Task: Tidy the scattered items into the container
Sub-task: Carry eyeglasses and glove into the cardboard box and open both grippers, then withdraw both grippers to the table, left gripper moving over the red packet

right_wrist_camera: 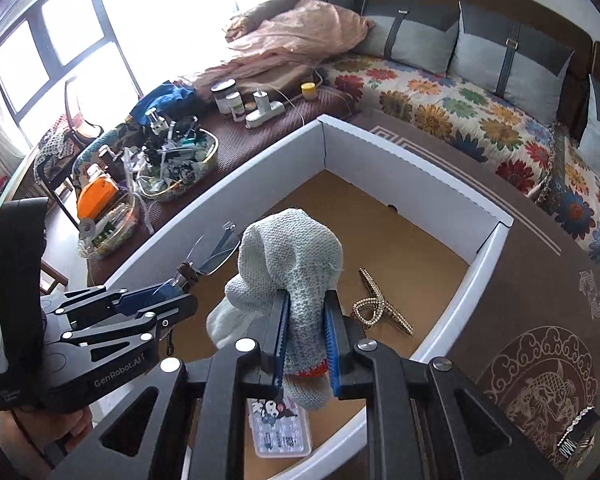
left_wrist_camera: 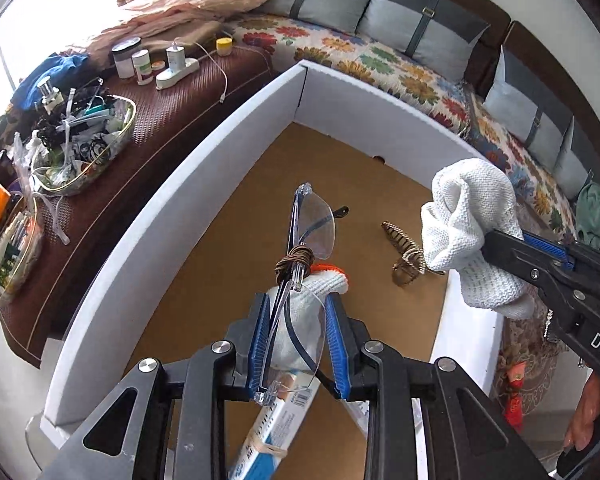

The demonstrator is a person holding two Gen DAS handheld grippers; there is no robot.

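A white-walled box with a brown floor (left_wrist_camera: 204, 184) (right_wrist_camera: 420, 176) is the container. My left gripper (left_wrist_camera: 296, 332) is shut on clear safety glasses (left_wrist_camera: 314, 220) with a brown cord wound on one arm, held over the box; a white glove with an orange cuff (left_wrist_camera: 324, 284) lies under it. My right gripper (right_wrist_camera: 305, 344) is shut on a white knit glove (right_wrist_camera: 288, 256), also seen in the left wrist view (left_wrist_camera: 468, 220). A gold hair clip (left_wrist_camera: 404, 256) (right_wrist_camera: 380, 304) lies on the box floor. A small printed case (right_wrist_camera: 280, 428) and a blue-white carton (left_wrist_camera: 276, 420) lie in the box.
A brown side table (left_wrist_camera: 172, 104) left of the box holds jars, a power strip (left_wrist_camera: 178, 74) and clear baskets of clutter (left_wrist_camera: 84, 148). A floral bedspread (right_wrist_camera: 460, 108) and grey pillows lie behind. A beaded clip (right_wrist_camera: 576, 436) lies on the brown patterned mat at right.
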